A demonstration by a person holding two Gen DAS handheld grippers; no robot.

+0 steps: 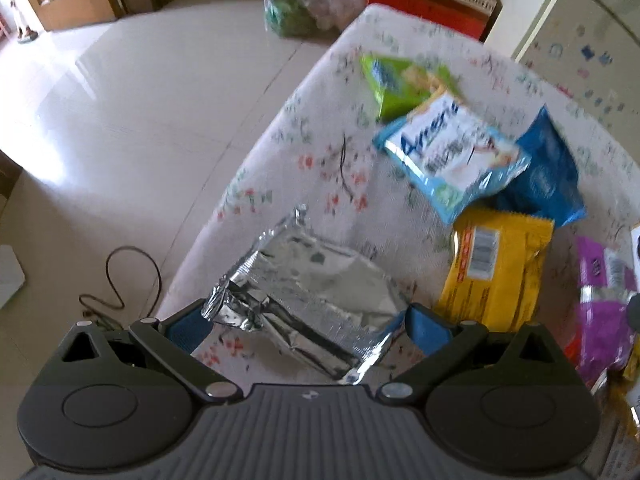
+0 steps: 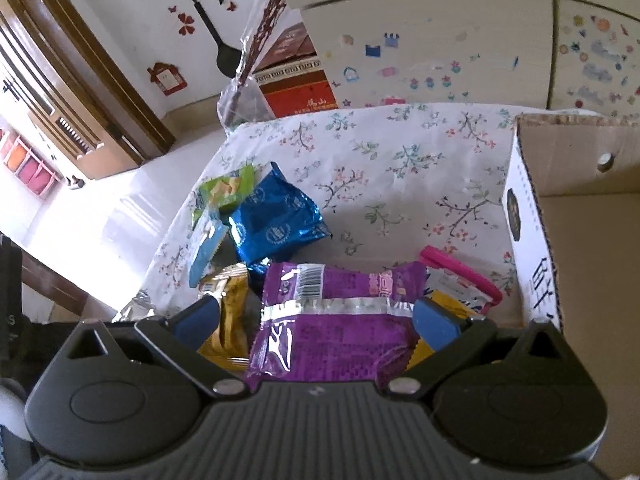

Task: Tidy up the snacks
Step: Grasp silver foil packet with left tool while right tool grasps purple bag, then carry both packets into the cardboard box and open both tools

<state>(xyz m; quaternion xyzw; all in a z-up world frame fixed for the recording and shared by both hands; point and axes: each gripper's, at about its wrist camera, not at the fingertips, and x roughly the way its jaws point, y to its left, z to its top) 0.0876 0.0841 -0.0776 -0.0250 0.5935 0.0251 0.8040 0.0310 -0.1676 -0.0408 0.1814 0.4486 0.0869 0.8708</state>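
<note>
Left gripper [image 1: 308,326], blue-padded fingers spread wide, on either side of a crumpled silver foil packet [image 1: 308,300] that lies on the flowered tablecloth [image 1: 320,152] near the table's edge; whether the pads touch the foil cannot be told. Right gripper [image 2: 320,316], fingers likewise spread wide, framing a purple snack packet [image 2: 332,320] lying back side up, with a barcode and a silver seam across it; actual contact cannot be told.

Container: an open cardboard box [image 2: 532,216] stands on the cloth at the right of the right wrist view. Its visible interior shows only bare cardboard floor and a wall with a round hole; the outer white side carries a dark round emblem and large dark characters, cut off and unreadable.

Loose snacks on the cloth: a green packet [image 1: 404,80]; a light blue and white packet [image 1: 452,156] overlapping it, with blue lettering that starts with "A", the rest blurred; a dark blue foil packet [image 1: 548,168], repeated round logos on it, unreadable; a yellow packet [image 1: 496,272] with a barcode; a pink-edged packet [image 2: 464,272] just behind the purple one. A red carton [image 2: 300,92] behind the table bears print that is too small to read.
</note>
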